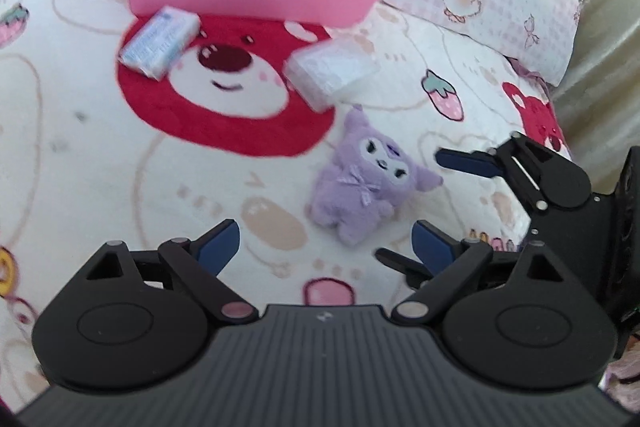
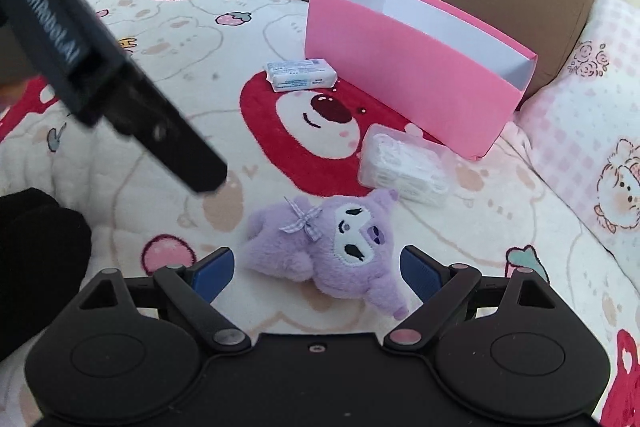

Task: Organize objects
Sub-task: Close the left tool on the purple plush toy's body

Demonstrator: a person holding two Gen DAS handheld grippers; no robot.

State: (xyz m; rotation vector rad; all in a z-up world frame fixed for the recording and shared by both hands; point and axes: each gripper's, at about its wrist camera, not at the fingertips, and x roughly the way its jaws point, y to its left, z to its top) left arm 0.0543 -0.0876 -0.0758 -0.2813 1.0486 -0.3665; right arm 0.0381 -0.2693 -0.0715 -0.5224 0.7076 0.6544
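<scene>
Plushie (image 2: 336, 243) was lying on the bed blanket (image 2: 160, 155) right between our wide-open right claw (image 2: 316, 269), left claw (image 1: 326, 247) also gaping with nothing in it, pink box (image 2: 404, 83) sitting open behind, probably for dropping stuff in.

We see a bed covered by a cream fleece blanket (image 2: 168, 163) printed with red bears. On it lie an open pink cardboard box (image 2: 404, 83), a small blue-white tissue packet (image 2: 300, 75), a clear plastic case (image 2: 404, 167), a purple plush toy (image 2: 332, 247) and two pillows.
</scene>
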